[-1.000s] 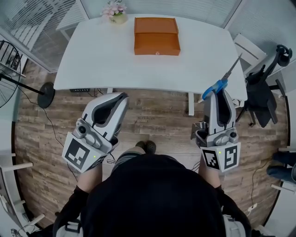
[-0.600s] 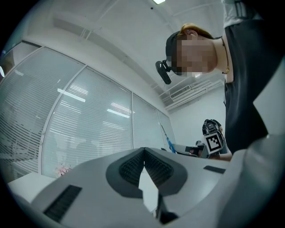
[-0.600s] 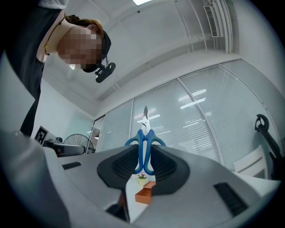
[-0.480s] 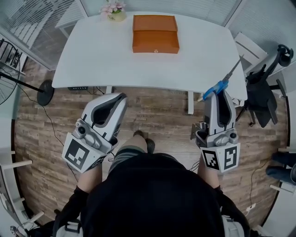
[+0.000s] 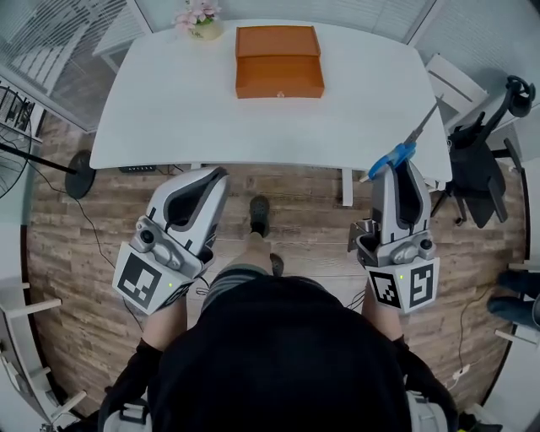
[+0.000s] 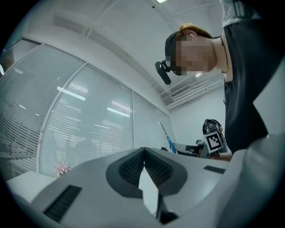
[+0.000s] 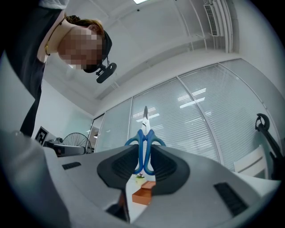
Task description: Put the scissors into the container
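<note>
Scissors (image 5: 403,145): blue handles clamped in right gripper (image 5: 395,169) — blades stick out past the tips, toward the table.
Container (image 5: 279,63): orange, far side of white table (image 5: 169,110), well apart from scissors.
Left gripper (image 5: 218,175): jaws together — nothing between.

so the table (image 5: 253,126) sits ahead of both grippers; the container (image 5: 279,63) is on it, mid-width, toward the far edge; a flower pot (image 5: 196,24) is on the far left corner; the left gripper (image 5: 221,175) and right gripper (image 5: 402,169) hang short of the near edge; the scissors (image 5: 403,152) sit between the right one's jaws, poking over the table's near right corner; a chair (image 5: 472,169) is just right of the table; a fan base (image 5: 82,173) is on the floor off its left end
</note>
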